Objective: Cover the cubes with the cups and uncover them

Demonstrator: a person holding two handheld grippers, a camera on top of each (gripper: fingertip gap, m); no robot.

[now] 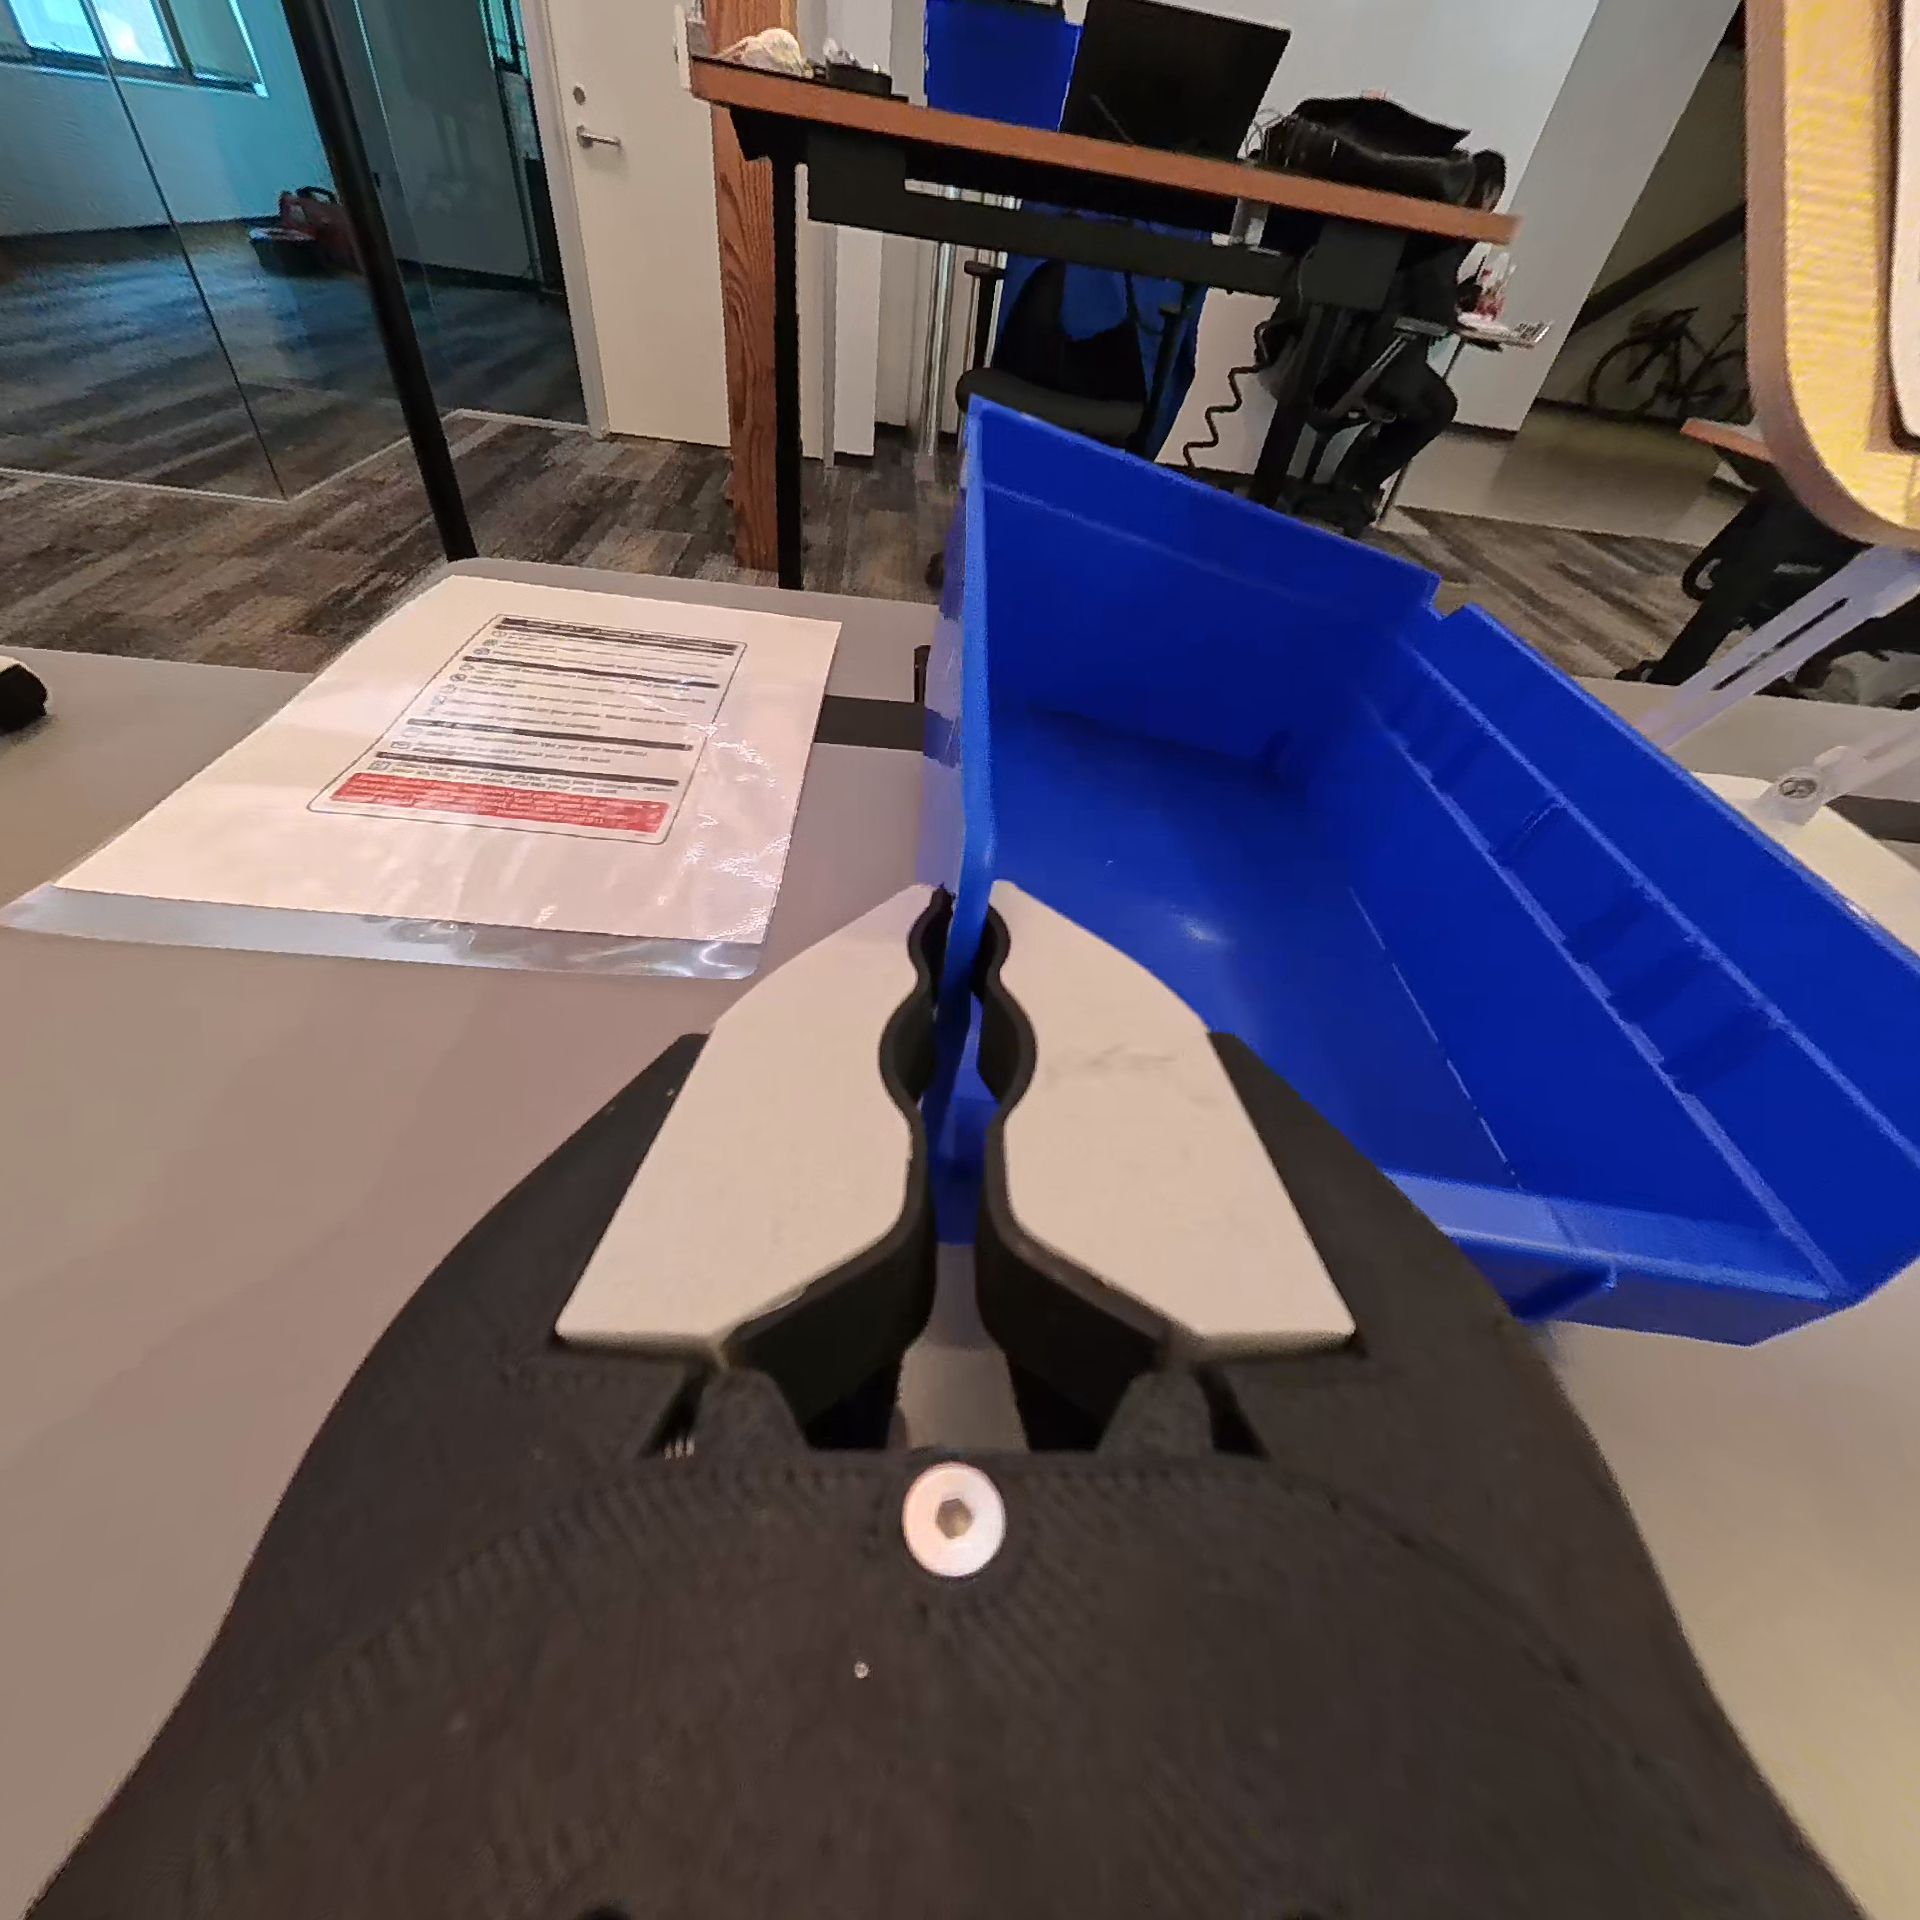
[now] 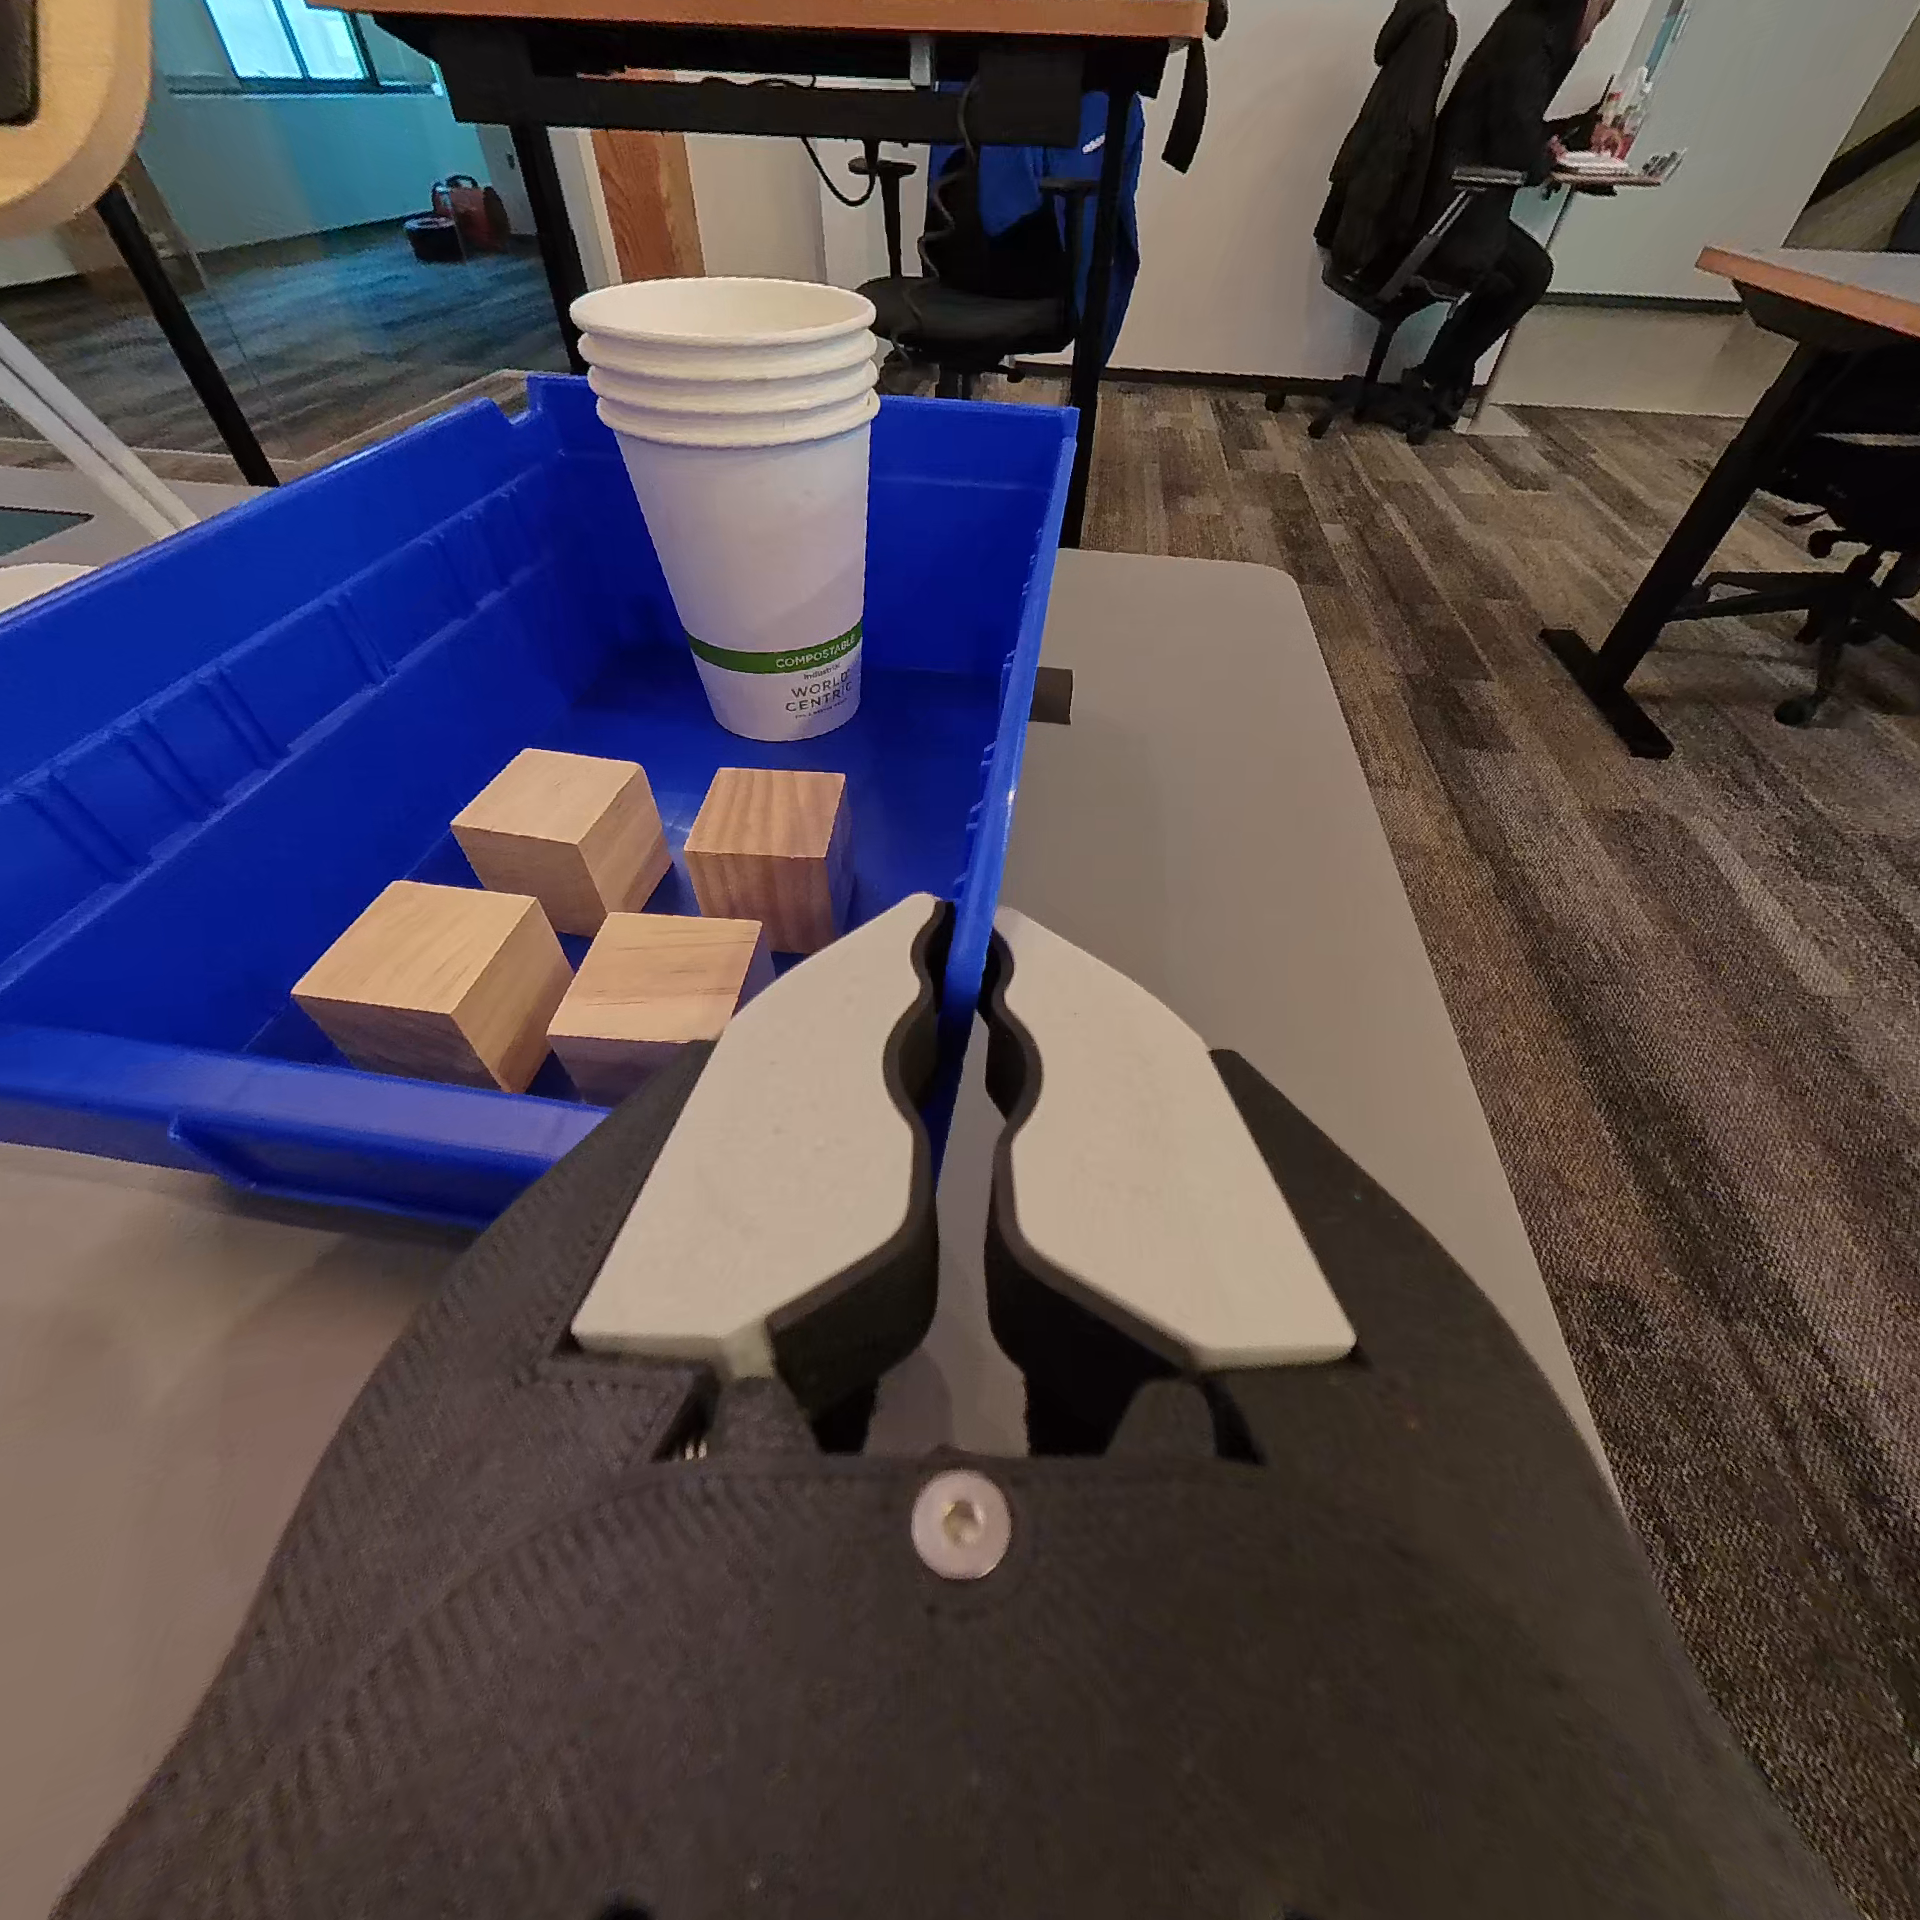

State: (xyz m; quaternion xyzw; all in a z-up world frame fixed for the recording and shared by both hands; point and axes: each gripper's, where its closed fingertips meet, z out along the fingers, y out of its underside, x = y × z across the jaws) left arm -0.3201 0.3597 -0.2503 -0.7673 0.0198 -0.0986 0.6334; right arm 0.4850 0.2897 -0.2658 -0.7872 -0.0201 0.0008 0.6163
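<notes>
A blue plastic bin (image 2: 312,644) sits on the grey table. In the right wrist view it holds a stack of several white paper cups (image 2: 758,499), upright at its far end, and several wooden cubes (image 2: 566,831) close together at its near end. My right gripper (image 2: 966,935) is shut on the bin's right wall. My left gripper (image 1: 966,925) is shut on the bin's left wall (image 1: 971,727). In the left wrist view the bin (image 1: 1455,883) appears tilted, and the part of its inside that shows there holds nothing.
A laminated printed sheet (image 1: 499,769) lies on the table left of the bin. The table's right edge (image 2: 1382,831) drops to the carpet. Desks, office chairs and a seated person (image 2: 1496,166) are beyond the table.
</notes>
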